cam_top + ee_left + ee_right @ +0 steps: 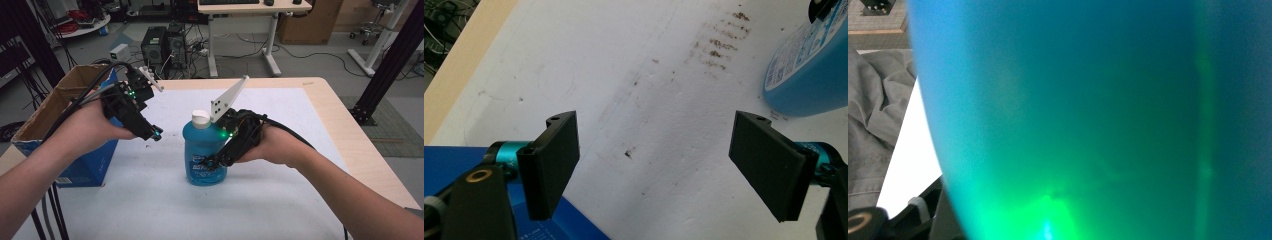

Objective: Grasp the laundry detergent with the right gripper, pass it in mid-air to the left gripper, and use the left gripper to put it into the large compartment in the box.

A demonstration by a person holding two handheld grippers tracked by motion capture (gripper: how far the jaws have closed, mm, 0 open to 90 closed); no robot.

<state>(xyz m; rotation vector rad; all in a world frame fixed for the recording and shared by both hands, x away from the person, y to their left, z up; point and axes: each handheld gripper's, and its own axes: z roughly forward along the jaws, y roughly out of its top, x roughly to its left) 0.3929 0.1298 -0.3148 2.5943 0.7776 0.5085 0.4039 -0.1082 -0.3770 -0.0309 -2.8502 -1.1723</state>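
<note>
The high view shows the blue bottle (pixel 204 155) with a white cap standing upright near the middle of the white table cover (pixel 280 200), and the right gripper (pixel 216 161) pinches its lower body from the right side. The left gripper view shows the left gripper (pixel 664 165) with flat black pads spread wide over the bare, stained cover, the bottle apart at far right. A cardboard box (pixel 75 120) with blue sides stands at the left table edge, and open room lies near and right of the bottle.
</note>
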